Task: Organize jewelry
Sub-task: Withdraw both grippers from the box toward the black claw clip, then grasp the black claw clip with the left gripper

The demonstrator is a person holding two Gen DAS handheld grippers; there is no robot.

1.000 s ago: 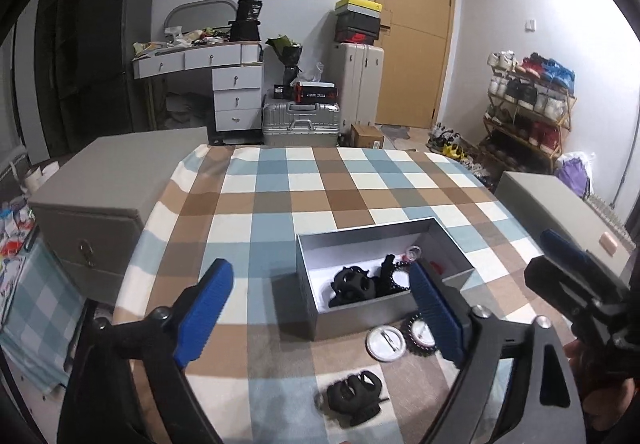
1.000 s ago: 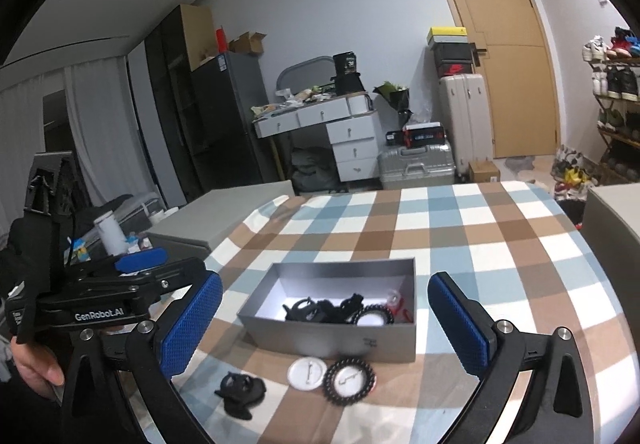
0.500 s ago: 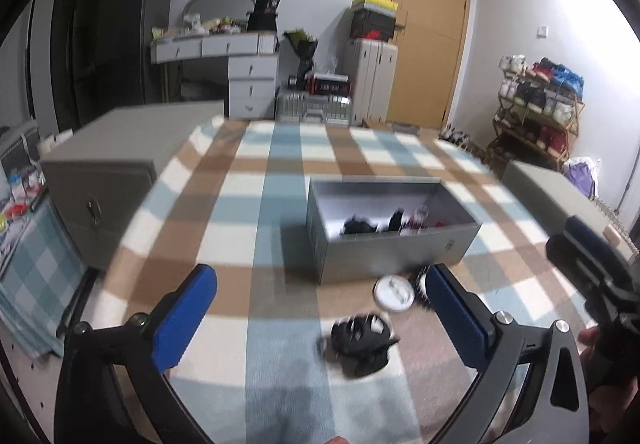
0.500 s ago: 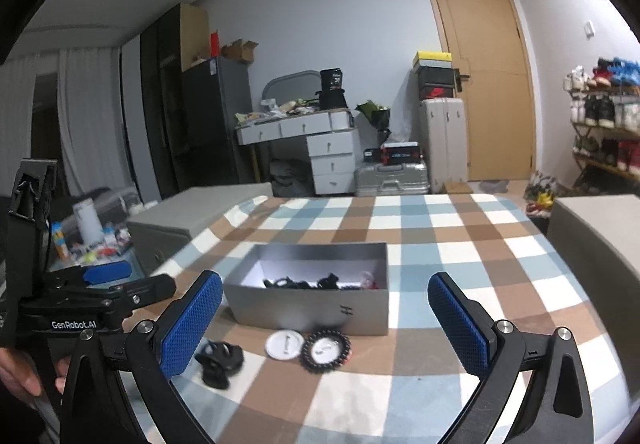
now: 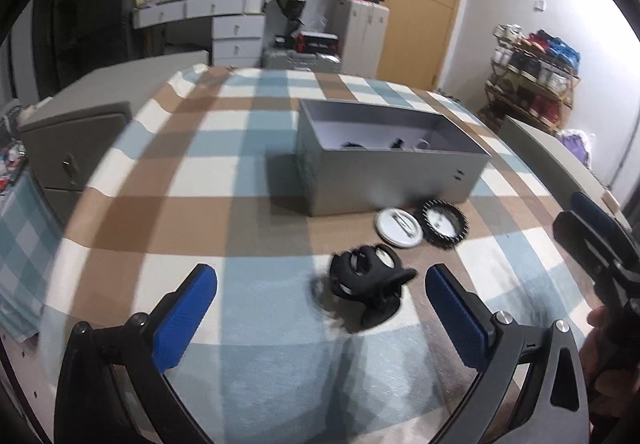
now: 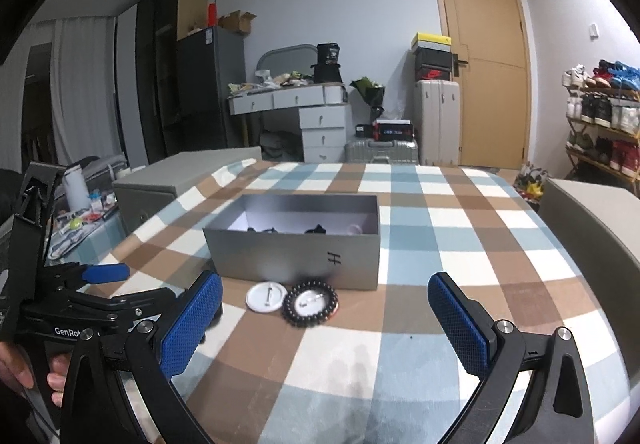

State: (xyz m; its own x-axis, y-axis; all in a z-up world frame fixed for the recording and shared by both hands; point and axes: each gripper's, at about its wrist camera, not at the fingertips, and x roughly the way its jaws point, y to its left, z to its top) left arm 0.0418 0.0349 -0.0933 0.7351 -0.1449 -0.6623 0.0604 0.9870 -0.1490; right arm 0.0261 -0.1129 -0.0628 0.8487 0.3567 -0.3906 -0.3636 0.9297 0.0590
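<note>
Covering the table, a checked cloth (image 6: 420,204); possibly bedroom clutter behind.

Black angular frames carry the left gripper (image 5: 320,308) and right gripper (image 6: 325,314), each finger faced with a blue dimpled pad (image 6: 460,320); silver screws (image 6: 502,325) stud the arms, and white "GenRo" lettering (image 6: 67,331) shows at nine o'clock.

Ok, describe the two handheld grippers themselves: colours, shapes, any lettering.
Both match: the left gripper and right gripper each have a black frame with angular, cut-out arms, silver screw heads at the joints, and two flat finger pads of bright blue, dimpled rubber. White lettering starting "GenRob" shows on the left gripper's body in the right wrist view.
</note>
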